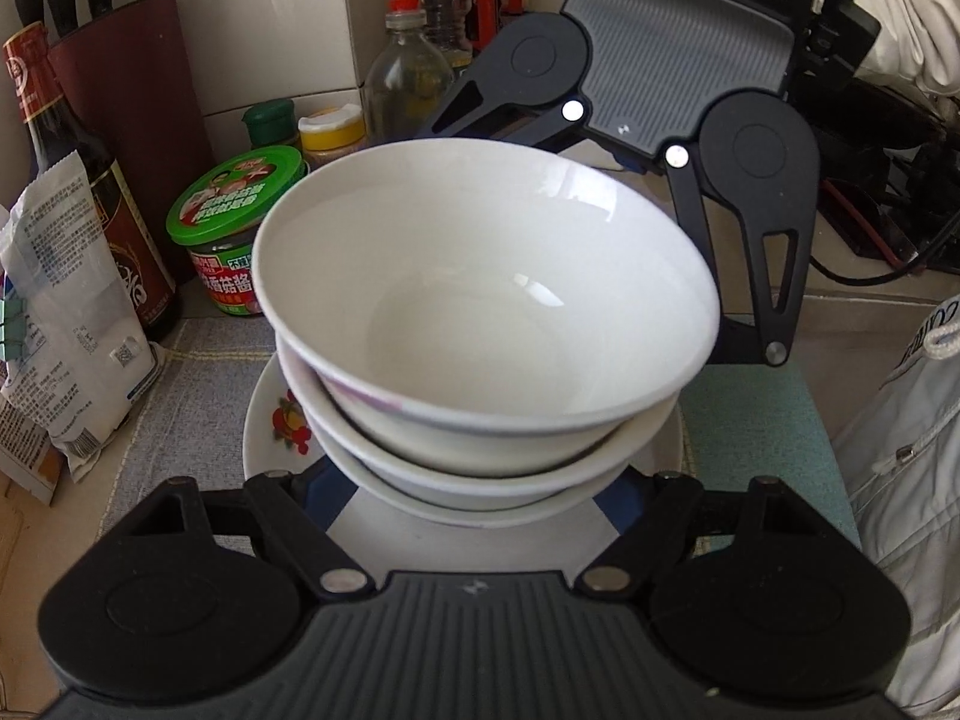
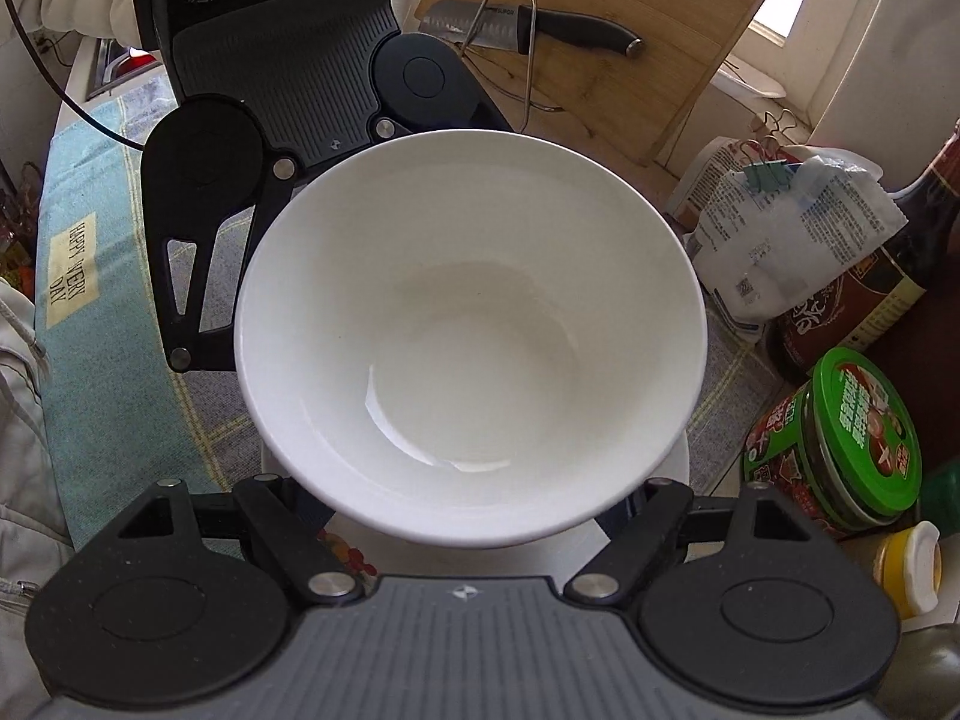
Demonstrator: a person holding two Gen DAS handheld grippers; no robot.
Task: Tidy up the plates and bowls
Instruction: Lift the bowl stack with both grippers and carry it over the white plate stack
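Three stacked white bowls (image 1: 486, 324) sit on a fruit-patterned plate (image 1: 282, 420) above the table mat; both tongs flank the plate's opposite edges, grip unclear; glazed china, heavy, slippery, breakable; support beneath the rim.

top bowl (image 1: 480, 276): plain white, glossy, empty; sits tilted in the stack, its rim higher on one side; its outer wall shows a faint pink mark near the lower rim. From the right wrist view the same bowl (image 2: 471, 330) fills the middle and hides nearly everything under it.
lower bowls (image 1: 480, 468): two more white bowls nested below, only their rims and upper walls showing.
plate (image 1: 270, 426): white, with a red and orange fruit print near its rim; lies flat under the bowl stack on a grey checked cloth; its printed edge also peeks out beneath the bowl in the right wrist view (image 2: 348, 552).
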